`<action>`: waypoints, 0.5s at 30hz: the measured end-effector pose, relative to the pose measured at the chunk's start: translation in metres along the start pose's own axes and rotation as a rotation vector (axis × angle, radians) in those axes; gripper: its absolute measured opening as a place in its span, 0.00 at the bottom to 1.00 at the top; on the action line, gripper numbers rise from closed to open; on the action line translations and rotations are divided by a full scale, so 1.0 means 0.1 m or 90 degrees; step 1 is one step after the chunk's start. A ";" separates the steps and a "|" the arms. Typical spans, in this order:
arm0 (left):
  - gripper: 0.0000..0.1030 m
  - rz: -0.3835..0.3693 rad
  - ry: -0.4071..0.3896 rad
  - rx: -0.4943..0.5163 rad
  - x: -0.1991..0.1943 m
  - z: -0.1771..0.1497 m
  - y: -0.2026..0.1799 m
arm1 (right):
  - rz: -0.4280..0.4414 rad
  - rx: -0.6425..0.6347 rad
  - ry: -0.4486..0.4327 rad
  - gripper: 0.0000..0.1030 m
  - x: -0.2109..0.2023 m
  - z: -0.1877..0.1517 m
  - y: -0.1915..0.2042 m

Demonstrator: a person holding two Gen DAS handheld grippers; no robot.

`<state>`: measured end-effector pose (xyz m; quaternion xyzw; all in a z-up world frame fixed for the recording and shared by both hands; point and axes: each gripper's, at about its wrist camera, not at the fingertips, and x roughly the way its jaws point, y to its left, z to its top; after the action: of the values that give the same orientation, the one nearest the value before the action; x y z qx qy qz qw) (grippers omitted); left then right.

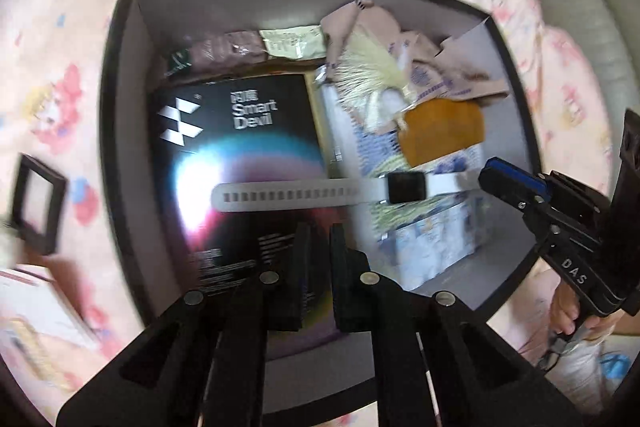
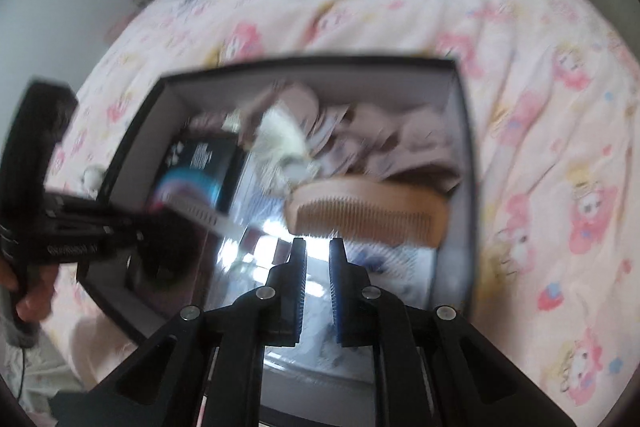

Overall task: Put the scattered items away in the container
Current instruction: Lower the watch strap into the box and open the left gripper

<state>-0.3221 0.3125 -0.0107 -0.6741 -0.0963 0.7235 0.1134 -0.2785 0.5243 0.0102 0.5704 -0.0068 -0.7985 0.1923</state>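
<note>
Black plastic fingers of the left gripper (image 1: pixel 320 227) are seen pointing steeply down into the box (image 1: pixel 120 131), jaws drawn nearly together with only a thin slit between them, and nothing is pinched there. Same deal with the right gripper (image 2: pixel 318 243): its blue-lined pads are pulled close, nothing is clamped, and it's hung over the box's near right part. In the left wrist view the right gripper (image 1: pixel 490 173) is spotted just over the right wall, tip right beside one end of the watch (image 1: pixel 404 187); whether it's actually touching can't be told.

The watch, white strap and dark square face, is laid flat across the black Smart Devil package (image 1: pixel 236 163) and the pale printed pack (image 1: pixel 424 235) next to it. The wooden comb (image 2: pixel 366 213) is seen just ahead of the right fingers, on top of the stuff in the box; contact can't be made out through the blur. Crumpled beige packets (image 1: pixel 440 67) are piled at the far right corner.

Room-wise: the box is pretty full, dark rim standing up all round. Outside it, on the pink cartoon bedsheet (image 2: pixel 540 107), a small black frame (image 1: pixel 38 203) is left well off the left wall, and plenty of open sheet is seen to the right.
</note>
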 end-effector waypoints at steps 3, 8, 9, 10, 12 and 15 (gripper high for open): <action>0.06 0.028 -0.011 0.036 0.00 0.06 -0.14 | -0.014 0.022 0.045 0.08 0.20 -0.02 -0.01; 0.06 -0.010 -0.016 0.016 0.22 0.05 -0.23 | -0.008 0.014 0.061 0.09 0.25 -0.07 -0.01; 0.06 -0.013 -0.019 0.009 0.27 0.04 -0.24 | -0.010 0.014 0.066 0.09 0.26 -0.06 -0.01; 0.06 -0.023 -0.025 0.004 0.30 0.04 -0.25 | -0.017 0.017 0.072 0.09 0.26 -0.04 -0.02; 0.06 -0.036 -0.027 -0.005 0.30 0.02 -0.28 | -0.034 0.013 0.068 0.09 0.27 0.00 -0.02; 0.06 -0.101 -0.036 -0.002 0.21 -0.04 -0.34 | -0.053 0.010 0.027 0.09 0.14 -0.01 -0.03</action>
<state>-0.3183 0.3507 -0.0209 -0.6438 -0.1537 0.7309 0.1662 -0.2826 0.5230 -0.0032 0.5884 0.0150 -0.7935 0.1545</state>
